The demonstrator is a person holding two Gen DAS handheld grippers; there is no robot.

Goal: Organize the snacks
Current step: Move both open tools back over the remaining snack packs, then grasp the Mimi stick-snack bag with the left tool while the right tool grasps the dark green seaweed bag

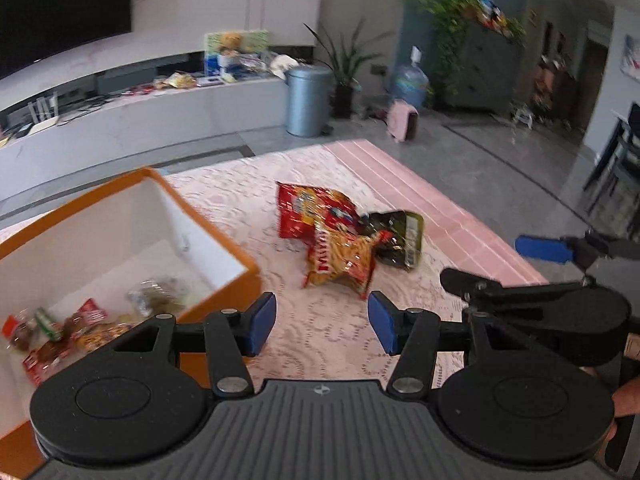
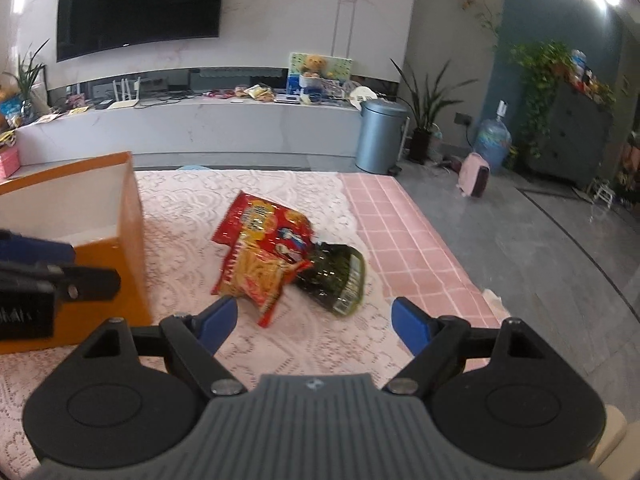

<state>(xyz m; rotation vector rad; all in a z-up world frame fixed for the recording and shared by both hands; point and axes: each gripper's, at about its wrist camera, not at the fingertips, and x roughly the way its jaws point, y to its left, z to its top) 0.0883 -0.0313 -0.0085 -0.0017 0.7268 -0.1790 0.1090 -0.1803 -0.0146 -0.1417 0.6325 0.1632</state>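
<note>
Snacks lie in a small heap on the lace-patterned cloth [image 2: 180, 240]: a red packet [image 2: 268, 224] at the far side, an orange noodle-print packet [image 2: 256, 276] overlapping its near edge, and a dark green packet [image 2: 336, 276] touching both on the right. Left of the heap stands an orange box [image 1: 224, 280] with white inner walls; several small wrapped snacks [image 1: 60, 332] lie on its floor.

The left gripper [image 1: 322, 326] hovers over bare cloth just near of the heap, beside the box's right wall, jaws parted with nothing between them. The right gripper [image 2: 314, 318] is released too, jaws spread wide and empty, with the lower corner of the orange packet just beyond its left finger and the green packet ahead. A pink checked cloth [image 2: 396, 240] covers the right part of the surface.
</note>
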